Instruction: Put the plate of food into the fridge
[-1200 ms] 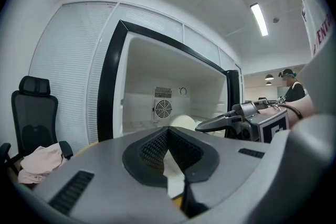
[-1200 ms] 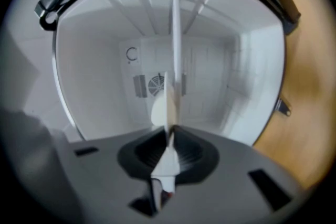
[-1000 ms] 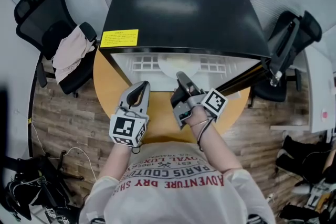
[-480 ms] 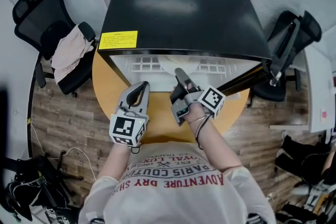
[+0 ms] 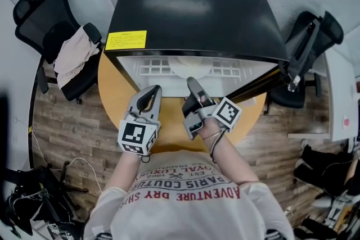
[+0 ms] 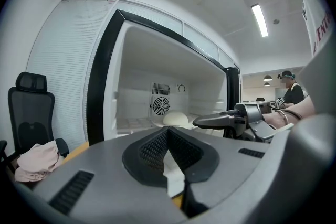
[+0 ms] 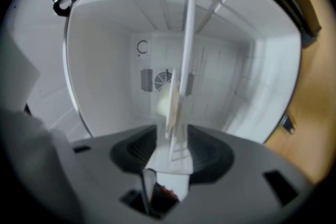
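Where fridge (image 5: 191, 8) gapes — domed wht plate (image 5: 190, 67).

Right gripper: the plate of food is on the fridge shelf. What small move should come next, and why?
Probably draw the right gripper straight back from the fridge opening. Its jaws stand open and grip nothing, and the plate of food rests on the shelf near the rear fan, so placing looks done. The door stands open at the right; a clear opening lets it close.
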{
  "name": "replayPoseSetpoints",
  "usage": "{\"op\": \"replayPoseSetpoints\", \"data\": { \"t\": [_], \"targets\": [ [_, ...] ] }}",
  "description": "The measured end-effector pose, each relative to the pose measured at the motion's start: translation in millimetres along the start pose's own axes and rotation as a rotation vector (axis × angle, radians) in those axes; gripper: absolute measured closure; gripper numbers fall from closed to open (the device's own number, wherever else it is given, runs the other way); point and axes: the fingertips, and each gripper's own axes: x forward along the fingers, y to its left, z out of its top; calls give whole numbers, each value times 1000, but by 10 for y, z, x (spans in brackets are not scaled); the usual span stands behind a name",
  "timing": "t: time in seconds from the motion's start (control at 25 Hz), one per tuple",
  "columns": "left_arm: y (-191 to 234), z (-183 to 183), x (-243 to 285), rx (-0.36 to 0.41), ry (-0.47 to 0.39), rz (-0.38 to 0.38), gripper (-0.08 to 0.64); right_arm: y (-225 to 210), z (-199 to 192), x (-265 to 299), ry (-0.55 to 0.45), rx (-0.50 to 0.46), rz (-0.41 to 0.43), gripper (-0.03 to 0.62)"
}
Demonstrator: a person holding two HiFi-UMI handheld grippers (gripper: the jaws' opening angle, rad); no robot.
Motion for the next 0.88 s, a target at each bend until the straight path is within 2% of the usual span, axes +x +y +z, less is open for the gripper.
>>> {"op": "replayPoseSetpoints", "data": {
  "t": [0.12,0.16,0.2,0.32,0.4,0.48,0.68,0.88],
  "targets": [
    [-45,-12,-8,0,0,-8,534,26,-80,-118,19,-10,26,413],
    [-58,-14,-11,0,-1,-11,534,39,-97,-151,27,-35,26,466],
    [-72,-12,-15,0,-2,-13,534,48,-105,-185,32,-71,15,529],
    [-116,13,-44,4,-8,-21,534,119,-111,-271,38,-224,-35,557],
    [-136,36,-69,6,-13,-24,534,277,-131,-279,43,-364,-8,561],
    [-148,58,-89,8,-18,-26,534,357,-127,-305,42,-535,-21,562],
    [-147,72,-130,10,-24,-25,534,549,-68,-407,-1,-1059,-86,563],
    [-142,64,-153,10,-27,-23,534,676,-92,-471,-28,-1372,-106,563]
  ]
}}
